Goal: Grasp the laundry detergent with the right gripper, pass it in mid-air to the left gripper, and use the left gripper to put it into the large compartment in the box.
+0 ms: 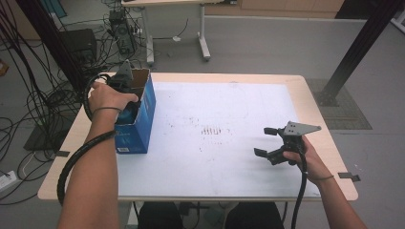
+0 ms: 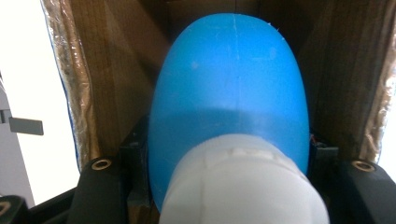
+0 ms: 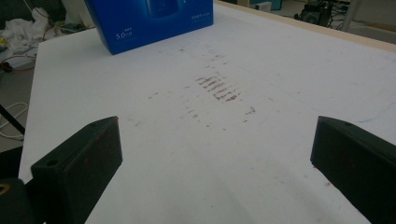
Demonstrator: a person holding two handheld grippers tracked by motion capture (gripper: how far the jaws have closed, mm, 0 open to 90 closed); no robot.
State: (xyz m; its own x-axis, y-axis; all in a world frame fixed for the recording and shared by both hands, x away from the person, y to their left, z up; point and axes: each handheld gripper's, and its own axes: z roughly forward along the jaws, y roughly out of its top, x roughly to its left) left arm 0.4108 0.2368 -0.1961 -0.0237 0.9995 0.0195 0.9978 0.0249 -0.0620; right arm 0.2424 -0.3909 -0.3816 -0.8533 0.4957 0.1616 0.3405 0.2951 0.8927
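2 tools: left tool (image 2: 229, 186) clamped on blue object (image 2: 229, 93) inside box (image 1: 138, 114); right tool (image 1: 267, 141) jaws apart above table (image 1: 215, 167).

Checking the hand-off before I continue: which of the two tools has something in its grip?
The left tool, down inside the blue carton, is shut on a blue-and-white bottle. The right tool stands open above the table.

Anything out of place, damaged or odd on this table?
Only the white mat looks off: brownish scuff marks smear its middle. The blue box stands upright with its top open; nothing looks spilled.
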